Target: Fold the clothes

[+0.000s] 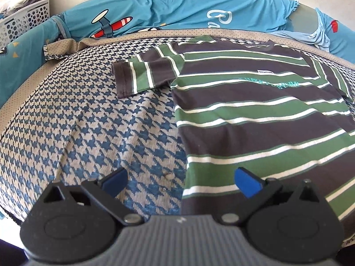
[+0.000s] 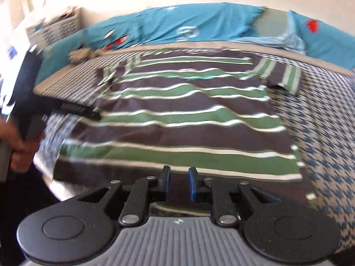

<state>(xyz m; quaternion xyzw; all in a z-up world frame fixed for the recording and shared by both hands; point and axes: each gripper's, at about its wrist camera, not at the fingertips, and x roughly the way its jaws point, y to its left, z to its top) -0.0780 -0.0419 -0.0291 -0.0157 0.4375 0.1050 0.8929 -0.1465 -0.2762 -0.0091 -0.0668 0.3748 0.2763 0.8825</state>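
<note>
Shirt spread flat, fold pending

Left gripper hovers with jaws wide, empty, over the hem's left edge. Striped shirt lies flat on the houndstooth bedspread. Right gripper, barely parted, holds nothing; better to pinch both hem corners evenly.

Striped T-shirt: soft matt knit cloth w/ a small woven label. Bed cover: coarse ribbed woven fabric, houndstooth print, slightly pilled. Blue bedding: smooth thin cloth, creased. Basket: perforated hard plastic. Left gripper: matt black grainy plastic, blue rubbery-looking pads, dull metal rivets, ribbed grey body.
</note>
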